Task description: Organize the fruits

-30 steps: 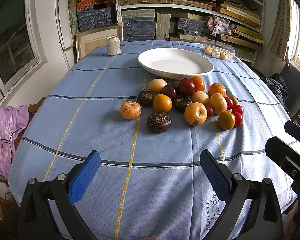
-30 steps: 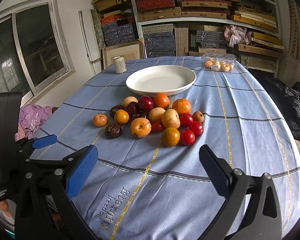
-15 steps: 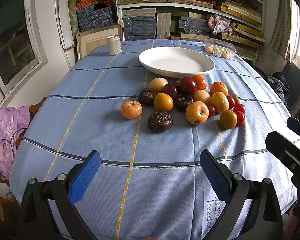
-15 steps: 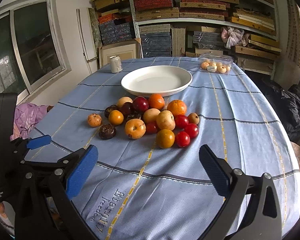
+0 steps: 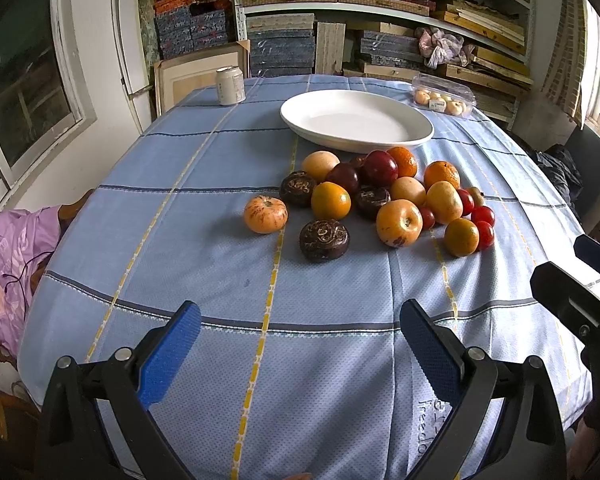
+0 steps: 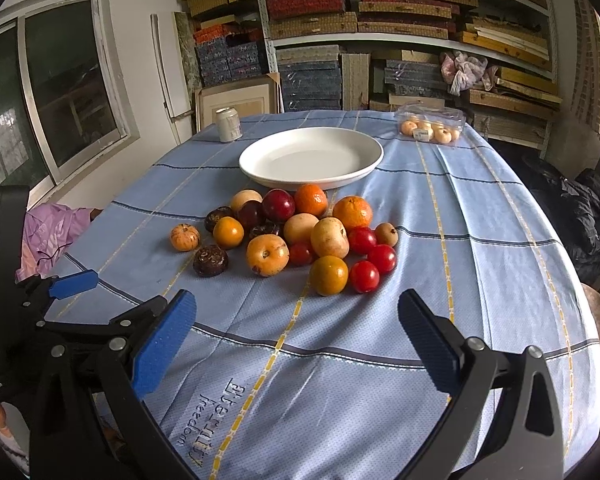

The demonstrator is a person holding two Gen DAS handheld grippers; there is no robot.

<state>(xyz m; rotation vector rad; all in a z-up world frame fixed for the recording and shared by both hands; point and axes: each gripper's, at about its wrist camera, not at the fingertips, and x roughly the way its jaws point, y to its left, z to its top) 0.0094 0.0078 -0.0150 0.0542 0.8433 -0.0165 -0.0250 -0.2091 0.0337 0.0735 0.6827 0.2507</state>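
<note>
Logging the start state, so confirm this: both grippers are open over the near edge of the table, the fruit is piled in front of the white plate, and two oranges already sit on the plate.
One point is wrong: the white plate holds nothing. Both views show every fruit on the tablecloth. The left gripper and right gripper are open.

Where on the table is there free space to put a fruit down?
The white plate is empty. Bare cloth lies between the fruit pile and both open grippers, left and right, and right of the pile. Fruits crowd the plate's near edge.
</note>
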